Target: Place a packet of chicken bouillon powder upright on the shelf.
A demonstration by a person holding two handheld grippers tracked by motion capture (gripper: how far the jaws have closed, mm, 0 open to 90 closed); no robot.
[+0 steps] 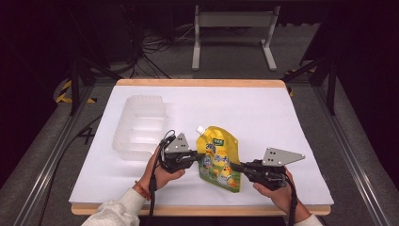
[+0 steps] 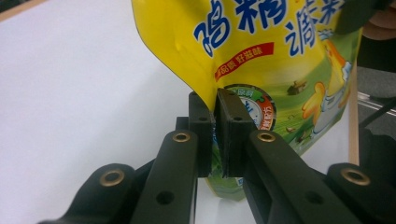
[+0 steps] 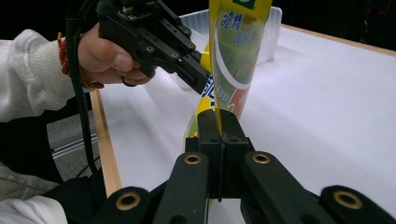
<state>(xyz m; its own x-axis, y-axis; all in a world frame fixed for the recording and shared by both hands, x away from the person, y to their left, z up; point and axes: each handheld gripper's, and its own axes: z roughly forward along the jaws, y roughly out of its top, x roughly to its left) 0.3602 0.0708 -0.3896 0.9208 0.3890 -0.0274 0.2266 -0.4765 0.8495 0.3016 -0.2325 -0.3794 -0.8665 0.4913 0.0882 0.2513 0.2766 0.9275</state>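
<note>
Between tray (image 1: 139,127) and table edge, both tools pinch the yellow pouch (image 1: 219,157); left tool (image 1: 196,157), right tool (image 1: 234,166).

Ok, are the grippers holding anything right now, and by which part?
Yes. Both are shut on the yellow spouted pouch: the left gripper pinches one side edge, the right gripper the opposite side edge.

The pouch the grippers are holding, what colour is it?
Mostly yellow, with blue writing and a green picture: the pouch, clearest in the left gripper view.
</note>
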